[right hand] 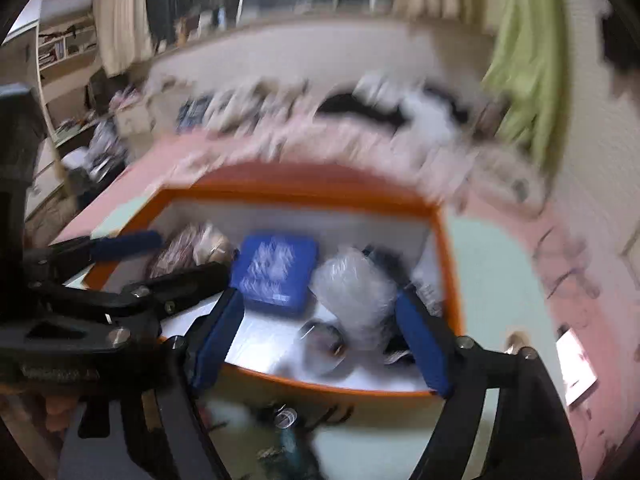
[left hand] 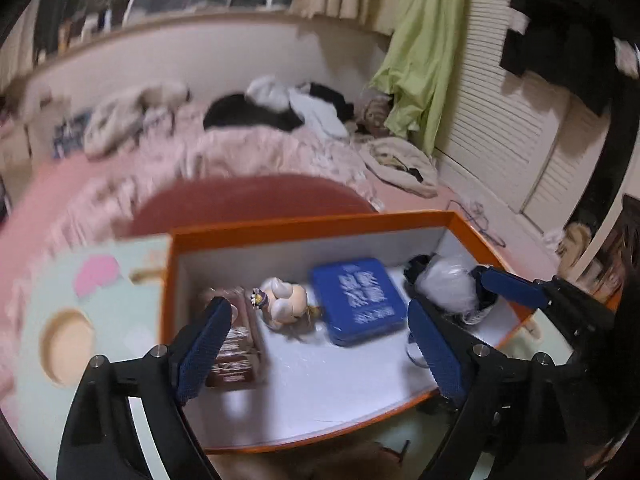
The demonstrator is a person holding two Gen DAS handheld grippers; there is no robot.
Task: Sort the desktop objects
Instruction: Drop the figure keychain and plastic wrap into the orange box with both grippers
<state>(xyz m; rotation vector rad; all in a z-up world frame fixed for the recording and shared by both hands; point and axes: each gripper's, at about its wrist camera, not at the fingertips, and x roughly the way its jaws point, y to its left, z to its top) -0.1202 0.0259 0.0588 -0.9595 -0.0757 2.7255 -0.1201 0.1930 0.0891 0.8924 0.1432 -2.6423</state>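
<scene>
I see my left gripper (left hand: 320, 340) spread wide, its 2 ribbed blue pads holding nothing above the orange box (left hand: 304, 229). My right gripper (right hand: 320, 338) is equally spread and empty. Inside the box lie a flat blue tin (left hand: 356, 300), a glossy figurine (left hand: 282, 300), a brown packet (left hand: 236, 356) and crinkled clear plastic (right hand: 352, 284).

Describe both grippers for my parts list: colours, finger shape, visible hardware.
The left gripper and the right gripper look alike: black angular frames ending in two long flat fingers covered with textured dark blue pads. Round silver bolt heads sit at the finger joints. No cables, markings or sleeves are visible.
</scene>
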